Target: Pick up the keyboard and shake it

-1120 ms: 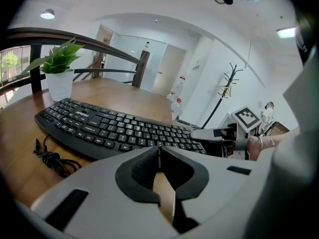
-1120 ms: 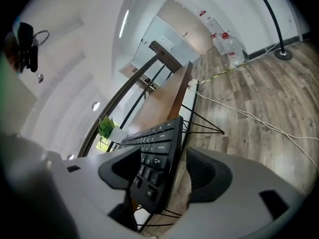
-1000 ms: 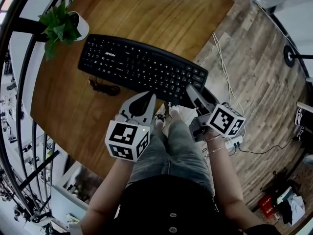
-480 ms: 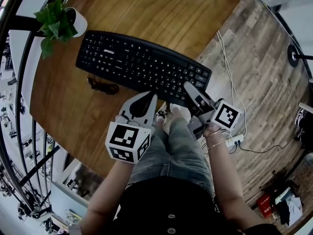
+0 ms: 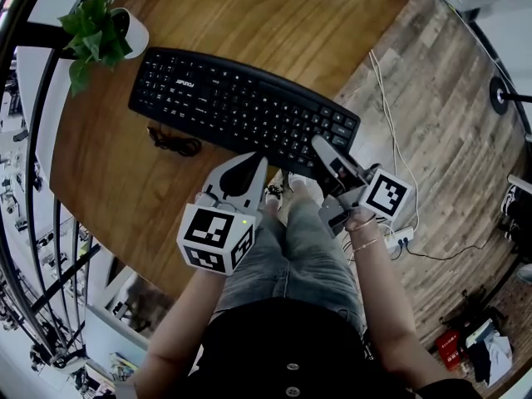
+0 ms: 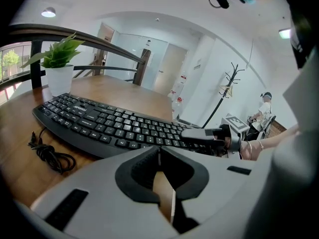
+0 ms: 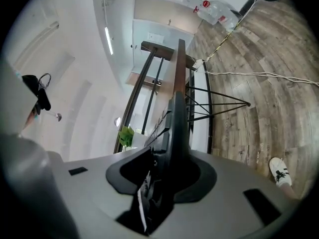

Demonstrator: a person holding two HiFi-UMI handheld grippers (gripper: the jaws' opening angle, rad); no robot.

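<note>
A black keyboard [image 5: 233,106] lies slantwise on the round wooden table [image 5: 249,15]. My right gripper [image 5: 322,150] is shut on the keyboard's near right corner; in the right gripper view the keyboard [image 7: 174,118] runs edge-on between the jaws of the right gripper [image 7: 167,156]. My left gripper [image 5: 258,163] hangs just short of the keyboard's near edge, shut and holding nothing. The left gripper view shows the left gripper [image 6: 159,151] low, the keyboard [image 6: 99,126] ahead and the right gripper [image 6: 204,133] at its right end.
A potted green plant [image 5: 96,32] stands by the keyboard's left end. The coiled keyboard cable [image 5: 174,144] lies on the table in front of it. A dark railing [image 5: 25,140] curves round the table's left side. White cables [image 5: 391,123] and a power strip [image 5: 399,239] lie on the wooden floor.
The right gripper has rolled and shut on the keyboard's right corner. The keyboard has shifted slightly to the left. The left gripper has barely moved.
</note>
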